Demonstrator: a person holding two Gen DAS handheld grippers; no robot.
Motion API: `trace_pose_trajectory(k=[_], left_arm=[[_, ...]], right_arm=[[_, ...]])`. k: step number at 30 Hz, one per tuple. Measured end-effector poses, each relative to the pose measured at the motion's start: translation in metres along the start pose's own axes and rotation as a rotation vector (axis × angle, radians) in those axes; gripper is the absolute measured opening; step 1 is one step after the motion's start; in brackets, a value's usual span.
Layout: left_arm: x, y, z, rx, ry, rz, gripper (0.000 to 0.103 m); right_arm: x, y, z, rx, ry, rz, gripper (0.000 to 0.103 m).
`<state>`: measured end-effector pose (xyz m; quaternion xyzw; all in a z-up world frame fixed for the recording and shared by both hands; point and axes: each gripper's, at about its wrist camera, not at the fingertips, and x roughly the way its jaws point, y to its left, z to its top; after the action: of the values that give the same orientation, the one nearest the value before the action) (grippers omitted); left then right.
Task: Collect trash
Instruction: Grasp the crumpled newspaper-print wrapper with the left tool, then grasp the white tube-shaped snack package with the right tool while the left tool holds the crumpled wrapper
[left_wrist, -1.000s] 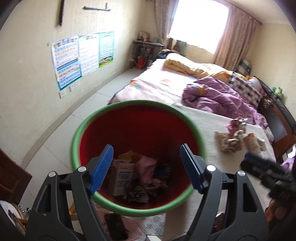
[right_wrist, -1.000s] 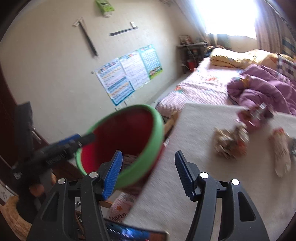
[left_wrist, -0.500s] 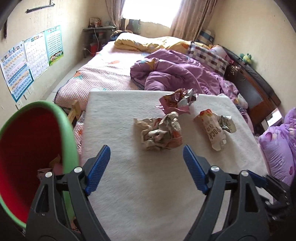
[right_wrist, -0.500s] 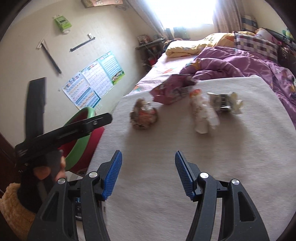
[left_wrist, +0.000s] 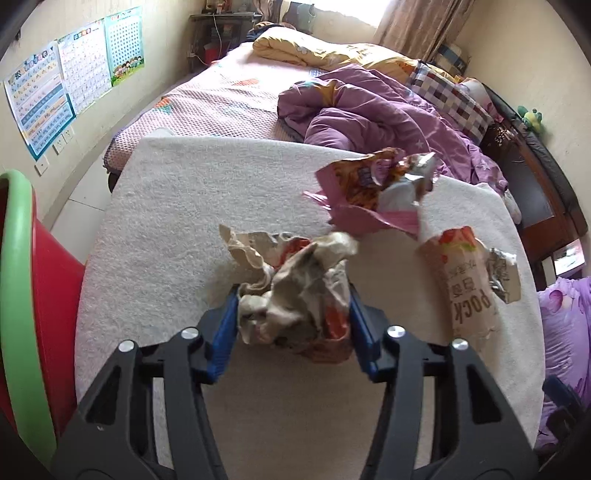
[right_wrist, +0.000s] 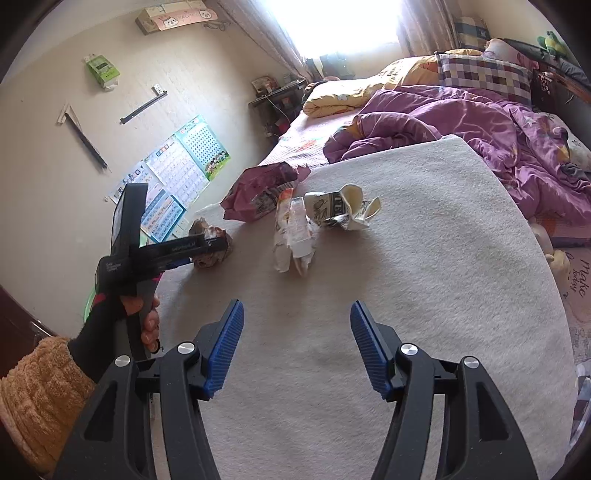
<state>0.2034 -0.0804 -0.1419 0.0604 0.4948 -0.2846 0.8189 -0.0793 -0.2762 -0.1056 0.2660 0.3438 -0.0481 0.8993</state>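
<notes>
White fleecy mat (left_wrist: 166, 206) covers the bed; your left gripper (left_wrist: 291, 314) pinches the crumpled wrapper (left_wrist: 295, 288) on it. Your right gripper (right_wrist: 295, 343) hangs spread above the mat, and the pink bag (left_wrist: 369, 192) lies beyond the wrapper.

The left wrist view looked down from close above the white mat (left_wrist: 166, 206), facing the bed's purple quilt (left_wrist: 369, 110). The right wrist view sat farther back and higher over the same mat (right_wrist: 424, 277), facing the window. Both took in the mat, the quilt (right_wrist: 461, 122) and the wall posters (left_wrist: 74, 70).
</notes>
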Motion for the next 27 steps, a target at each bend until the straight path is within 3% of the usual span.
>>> trace_pose_trajectory(k=[6,9,15,21,23,25,27], left_arm=[[-0.042,-0.013,-0.037,-0.005,-0.043,0.005,0.048],[-0.058,-0.026,-0.066,0.040,-0.040,0.026,0.048],[-0.080,-0.050,-0.107,0.077,-0.032,0.036,0.049],[-0.080,-0.062,-0.121,0.098,-0.006,0.021,0.051],[-0.080,-0.064,-0.123,0.096,-0.007,0.017,0.052],[-0.080,-0.062,-0.122,0.088,-0.006,0.015,0.054],[-0.080,-0.058,-0.123,0.070,-0.001,0.013,0.055]], right_arm=[[0.035,0.002,0.029,-0.041,0.048,0.049,0.059],[0.058,0.007,0.041,-0.048,0.078,0.067,0.059],[0.090,0.018,0.058,-0.084,0.092,0.019,0.063],[0.119,0.022,0.058,-0.113,0.137,-0.015,0.063],[0.123,0.021,0.058,-0.110,0.142,-0.012,0.059],[0.124,0.020,0.056,-0.107,0.153,0.003,0.037],[0.119,0.021,0.054,-0.110,0.150,0.026,0.033]])
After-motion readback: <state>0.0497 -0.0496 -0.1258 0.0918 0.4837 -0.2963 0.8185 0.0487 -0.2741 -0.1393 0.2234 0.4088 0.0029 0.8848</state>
